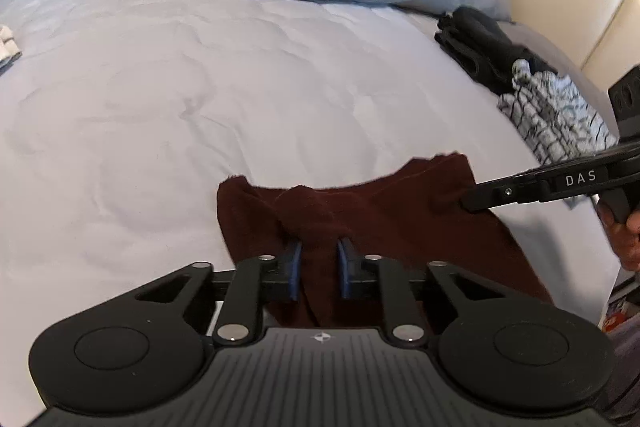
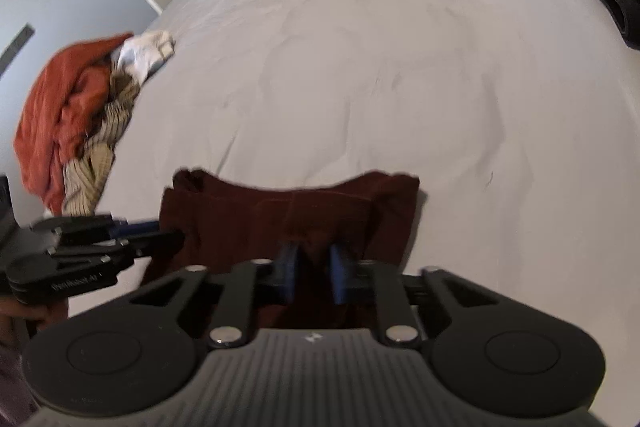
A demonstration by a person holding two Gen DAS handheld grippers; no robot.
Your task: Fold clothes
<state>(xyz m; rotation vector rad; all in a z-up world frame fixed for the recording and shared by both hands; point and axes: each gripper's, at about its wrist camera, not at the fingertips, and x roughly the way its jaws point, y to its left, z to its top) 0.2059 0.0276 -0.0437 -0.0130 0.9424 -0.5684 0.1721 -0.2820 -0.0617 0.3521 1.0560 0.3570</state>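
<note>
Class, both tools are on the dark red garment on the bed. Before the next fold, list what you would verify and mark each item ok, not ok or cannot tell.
1. Left tool pinches the dark red garment: ok, cloth bunches between its fingers.
2. Right tool pinches the same garment: ok, cloth is gathered between its fingers.
3. Far edge taut between the grips: not ok, it sags in the middle.
4. Bare bedspread ahead for laying it down: ok.
5. Clear of the patterned garment and the orange pile: ok, both lie off to the sides.
6. Hidden lower part free of creases: cannot tell.
</note>
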